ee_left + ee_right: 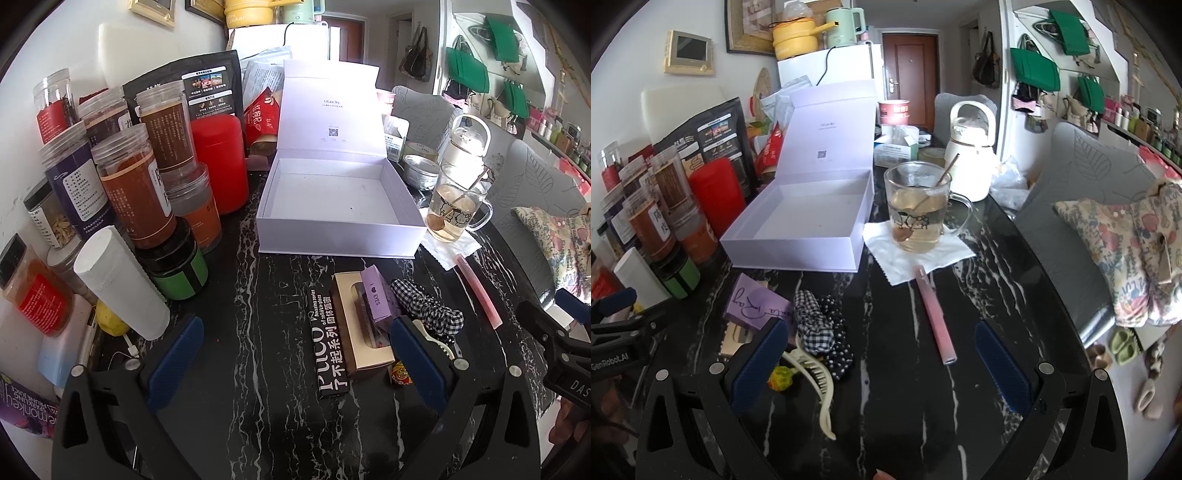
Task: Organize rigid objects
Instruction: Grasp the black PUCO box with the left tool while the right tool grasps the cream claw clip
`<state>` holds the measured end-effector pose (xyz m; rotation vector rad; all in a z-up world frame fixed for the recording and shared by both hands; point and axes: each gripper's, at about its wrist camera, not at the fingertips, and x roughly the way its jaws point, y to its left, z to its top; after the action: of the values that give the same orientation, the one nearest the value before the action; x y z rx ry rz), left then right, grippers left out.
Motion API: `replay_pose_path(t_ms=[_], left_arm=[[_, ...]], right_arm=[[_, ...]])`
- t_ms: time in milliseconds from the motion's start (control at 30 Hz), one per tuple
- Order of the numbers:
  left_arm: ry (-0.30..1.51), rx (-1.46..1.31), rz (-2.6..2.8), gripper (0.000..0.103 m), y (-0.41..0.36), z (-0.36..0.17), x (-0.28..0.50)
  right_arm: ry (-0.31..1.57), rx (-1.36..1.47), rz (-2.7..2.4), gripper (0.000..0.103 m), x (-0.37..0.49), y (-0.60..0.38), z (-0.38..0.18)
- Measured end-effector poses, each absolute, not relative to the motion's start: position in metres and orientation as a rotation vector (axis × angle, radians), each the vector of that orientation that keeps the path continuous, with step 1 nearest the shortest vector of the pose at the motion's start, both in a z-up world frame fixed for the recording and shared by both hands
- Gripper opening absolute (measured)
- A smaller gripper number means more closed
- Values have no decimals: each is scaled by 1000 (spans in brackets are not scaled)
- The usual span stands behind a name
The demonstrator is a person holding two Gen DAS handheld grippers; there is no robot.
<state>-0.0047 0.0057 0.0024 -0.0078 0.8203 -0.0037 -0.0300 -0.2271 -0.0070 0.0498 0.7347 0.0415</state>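
Note:
An open white gift box [332,199] [801,218] with its lid raised stands empty on the black marble table [258,406]. In front of it lie a black lip-gloss box [330,354], a gold windowed box [360,328] with a purple box [375,295] [753,304] on top, a pink tube [478,291] [934,317], a cream hair claw [820,384] and checked scrunchies [428,306] [820,328]. My left gripper [295,362] is open above the black box. My right gripper [882,362] is open just short of the pink tube.
Jars and canisters [147,177] crowd the table's left side. A glass mug of tea [918,212] with a spoon stands on a napkin right of the box, a white kettle [971,151] behind it. A sweet [781,378] lies by the claw. A grey sofa [1071,221] runs along the right.

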Motion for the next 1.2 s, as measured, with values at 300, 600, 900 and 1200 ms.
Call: replay_pose_path(t_ms=[300,600,900,1200], left_arm=[[846,-12,6,103,10,-6,-5],[911,-20,18,103,14,-27,-2],[941,-15,36,103,17,-43,-1],[986,11,22,103,13,-63,9]], right_arm=[[739,52,46,103,-31,-228,-9],[763,32,68,103,-34,-223,-19],[788,45,63,103,-33,-226,-33],[810,56,62,103,-30,-231,-42]])
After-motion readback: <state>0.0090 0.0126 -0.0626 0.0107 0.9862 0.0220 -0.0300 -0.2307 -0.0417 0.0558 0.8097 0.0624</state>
